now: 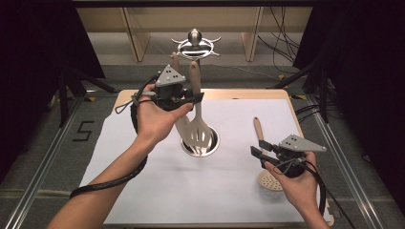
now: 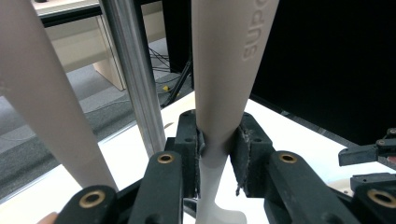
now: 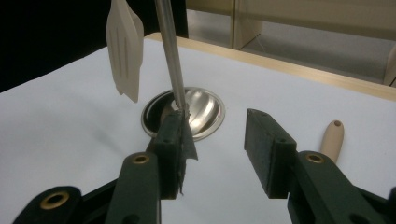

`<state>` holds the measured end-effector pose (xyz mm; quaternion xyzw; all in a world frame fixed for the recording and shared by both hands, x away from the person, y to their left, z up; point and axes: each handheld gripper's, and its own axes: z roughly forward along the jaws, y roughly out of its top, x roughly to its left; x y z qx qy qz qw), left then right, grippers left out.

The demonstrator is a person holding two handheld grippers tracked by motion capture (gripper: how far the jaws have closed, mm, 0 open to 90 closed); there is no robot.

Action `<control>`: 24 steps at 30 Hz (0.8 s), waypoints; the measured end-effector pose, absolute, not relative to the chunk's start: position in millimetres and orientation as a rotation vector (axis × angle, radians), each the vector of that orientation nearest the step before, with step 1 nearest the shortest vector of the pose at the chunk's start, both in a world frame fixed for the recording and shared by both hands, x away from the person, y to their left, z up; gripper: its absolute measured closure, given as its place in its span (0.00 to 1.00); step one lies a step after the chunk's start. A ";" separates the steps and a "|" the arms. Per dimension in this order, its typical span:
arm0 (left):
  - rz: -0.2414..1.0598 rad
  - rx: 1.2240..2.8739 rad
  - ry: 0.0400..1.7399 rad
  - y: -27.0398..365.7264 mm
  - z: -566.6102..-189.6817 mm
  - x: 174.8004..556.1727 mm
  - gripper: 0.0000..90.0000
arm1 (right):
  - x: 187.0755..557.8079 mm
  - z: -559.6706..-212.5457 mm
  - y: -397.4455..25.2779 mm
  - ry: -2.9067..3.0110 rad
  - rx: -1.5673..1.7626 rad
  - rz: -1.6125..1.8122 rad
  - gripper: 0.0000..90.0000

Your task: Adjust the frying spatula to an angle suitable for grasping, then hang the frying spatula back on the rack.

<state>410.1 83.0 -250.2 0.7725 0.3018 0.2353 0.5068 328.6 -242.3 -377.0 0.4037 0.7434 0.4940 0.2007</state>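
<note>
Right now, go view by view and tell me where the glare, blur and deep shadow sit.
High view: glare on the stand's chrome top and base dish, black drapes at both sides. Left gripper view: the gripped spatula handle is close and soft, right background black. Right gripper view: bright reflection in the base dish, tongs slightly soft.

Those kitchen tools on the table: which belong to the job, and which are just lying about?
In the job:
slotted spatula, clamped by the left gripper
utensil stand

Lying about:
skimmer, near the open right gripper
white sheet
</note>
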 end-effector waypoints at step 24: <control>0.575 1.757 0.773 90.4 -255.6 405.9 0.57 | 328.6 -378.2 -245.6 2.060 1.128 1.393 0.65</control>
